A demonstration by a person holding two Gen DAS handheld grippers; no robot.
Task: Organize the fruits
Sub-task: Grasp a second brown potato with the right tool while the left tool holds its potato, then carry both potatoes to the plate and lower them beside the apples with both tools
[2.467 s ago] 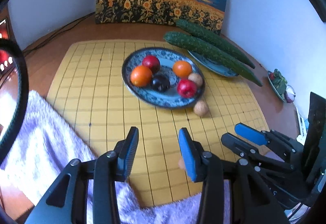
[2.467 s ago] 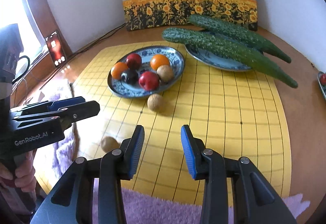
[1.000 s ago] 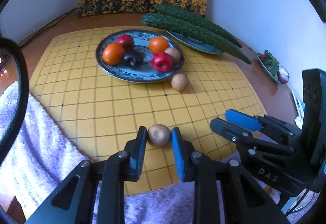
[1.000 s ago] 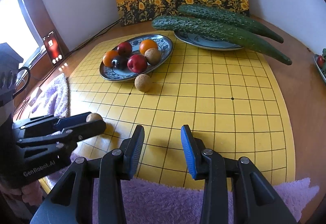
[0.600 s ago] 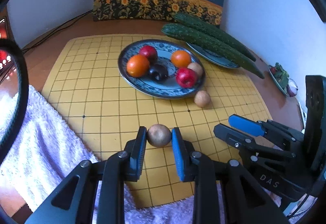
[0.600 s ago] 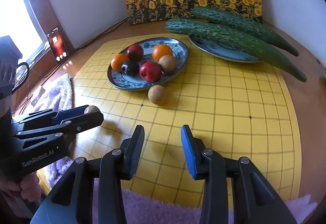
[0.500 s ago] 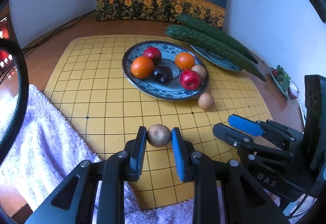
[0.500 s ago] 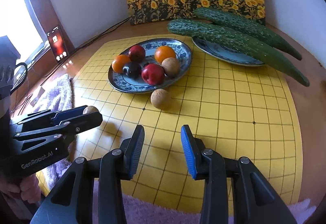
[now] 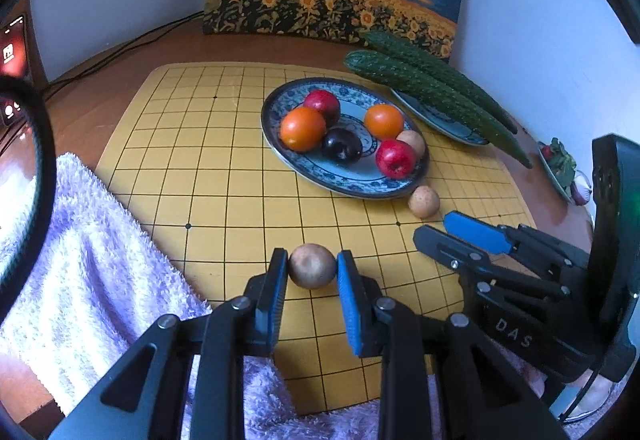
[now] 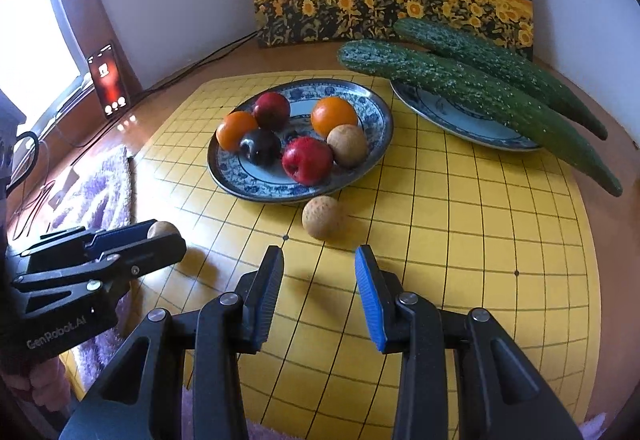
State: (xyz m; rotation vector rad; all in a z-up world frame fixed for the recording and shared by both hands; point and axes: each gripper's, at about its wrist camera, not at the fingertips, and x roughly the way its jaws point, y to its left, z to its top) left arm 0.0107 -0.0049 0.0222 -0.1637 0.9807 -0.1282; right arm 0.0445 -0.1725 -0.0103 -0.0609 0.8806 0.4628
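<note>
Left tool [image 9: 312, 269] pinching a half-hidden, possibly brown fruit [image 9: 312, 265]; right tool [image 10: 319, 268] spread, empty.

I'm seeing matt black plastic on my left gripper [image 9: 312, 269], ribbed blue pads pinching a dull, rough brown fruit [image 9: 312, 265]; the glazed porcelain plate [image 10: 372, 108] is gleaming, fluffy lilac towel [image 9: 84, 260] lying beside the smooth yellow board [image 10: 460, 240].

In the right wrist view, the left gripper [image 10: 160, 236] hides all but a sliver of the brown fruit [image 10: 161, 228] it clamps. Beyond the right gripper [image 10: 319, 268], the far plate [image 10: 452, 116] lies mostly under two cucumbers [image 10: 472, 88]. A small dish [image 9: 560, 166] right of the left claw is cut off, perhaps holding greens.
</note>
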